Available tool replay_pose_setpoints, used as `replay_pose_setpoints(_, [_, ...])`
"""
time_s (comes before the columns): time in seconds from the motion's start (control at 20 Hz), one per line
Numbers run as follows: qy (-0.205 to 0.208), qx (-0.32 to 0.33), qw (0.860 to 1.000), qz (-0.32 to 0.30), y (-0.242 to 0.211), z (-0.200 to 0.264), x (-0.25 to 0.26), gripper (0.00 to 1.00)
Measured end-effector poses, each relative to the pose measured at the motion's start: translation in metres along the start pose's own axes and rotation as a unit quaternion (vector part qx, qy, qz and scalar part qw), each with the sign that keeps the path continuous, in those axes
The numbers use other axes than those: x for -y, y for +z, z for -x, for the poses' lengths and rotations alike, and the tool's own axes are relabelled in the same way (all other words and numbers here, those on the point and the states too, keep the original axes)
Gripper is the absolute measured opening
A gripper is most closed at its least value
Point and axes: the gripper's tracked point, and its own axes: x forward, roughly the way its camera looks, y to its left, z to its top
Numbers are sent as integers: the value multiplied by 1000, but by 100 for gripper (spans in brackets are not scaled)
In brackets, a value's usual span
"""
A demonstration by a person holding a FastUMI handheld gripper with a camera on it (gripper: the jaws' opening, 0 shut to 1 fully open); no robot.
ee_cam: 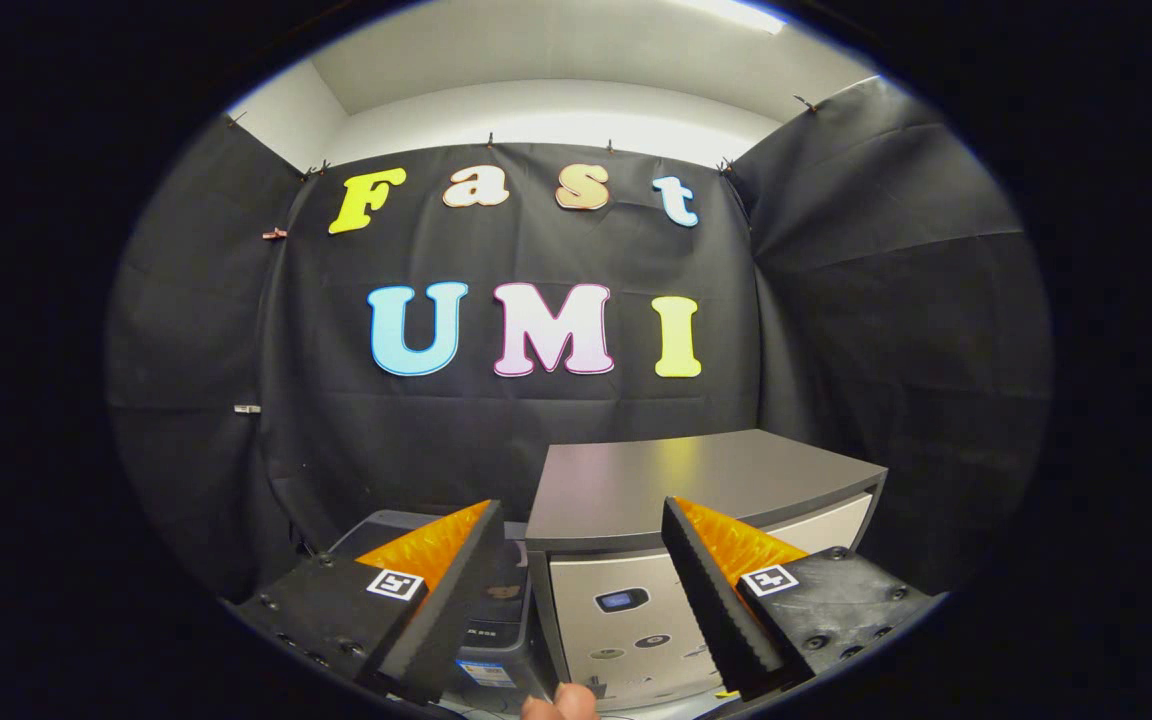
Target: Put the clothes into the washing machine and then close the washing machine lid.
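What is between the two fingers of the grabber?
The gripper is open. In the gripper view, the washing machine front shows between its fingers, with a fingertip below.

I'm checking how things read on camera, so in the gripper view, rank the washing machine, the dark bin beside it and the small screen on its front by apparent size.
1. washing machine, by far the largest.
2. dark bin, partly hidden behind a finger of the open claw, so its full size is unsure.
3. small screen, the smallest.

Beyond the spread, empty fingers of the gripper, the washing machine has a smooth, semi-matt top and glossy plastic-looking front.
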Motion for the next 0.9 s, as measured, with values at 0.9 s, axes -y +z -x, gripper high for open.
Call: replay_pose_setpoints(0.9, [7,-4,1000,7,1,7,-14,99])
